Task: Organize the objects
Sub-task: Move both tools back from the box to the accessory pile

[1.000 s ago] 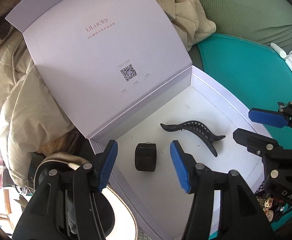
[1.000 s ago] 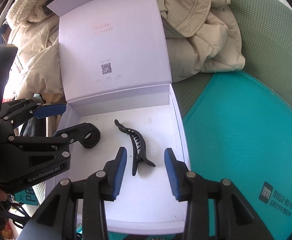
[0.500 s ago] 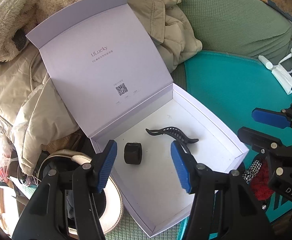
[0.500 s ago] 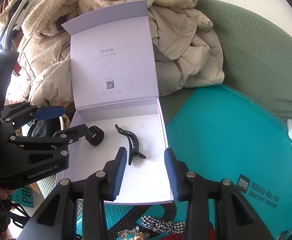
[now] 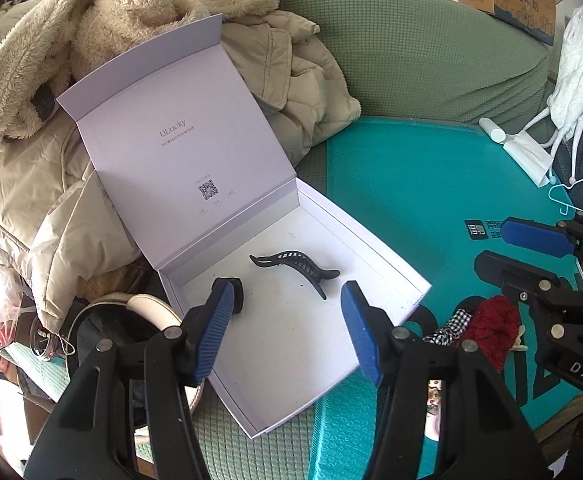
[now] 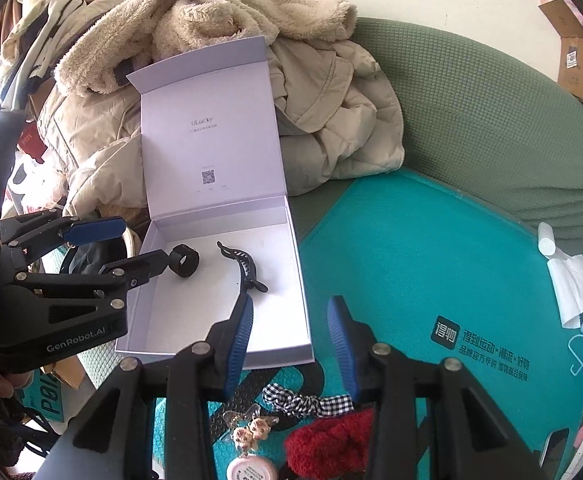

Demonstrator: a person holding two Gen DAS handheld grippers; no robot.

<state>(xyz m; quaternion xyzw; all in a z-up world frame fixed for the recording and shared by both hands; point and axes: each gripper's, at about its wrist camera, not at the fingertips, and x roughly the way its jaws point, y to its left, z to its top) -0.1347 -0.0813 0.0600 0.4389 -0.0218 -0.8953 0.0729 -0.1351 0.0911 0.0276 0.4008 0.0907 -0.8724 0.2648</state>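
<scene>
Green sofa upholstery forms the backdrop, with a teal mat spread over the seat and beige coats piled behind. On the seat's left part sits a white box, its lid folded back and leaning against the coats. Inside the box lie two items: a black hair claw clip near the centre and a black ring-shaped hair tie to its left, apart from each other. On the mat just in front of the box lie a checkered scrunchie, a red fuzzy scrunchie, and a small bear-shaped clip, close together. The left gripper hovers above the box with its jaws moderately apart and nothing between them. The right gripper hovers over the front edge of the box, jaws narrower but parted, also holding nothing. A white tissue and a small white tube lie at the mat's right edge.
</scene>
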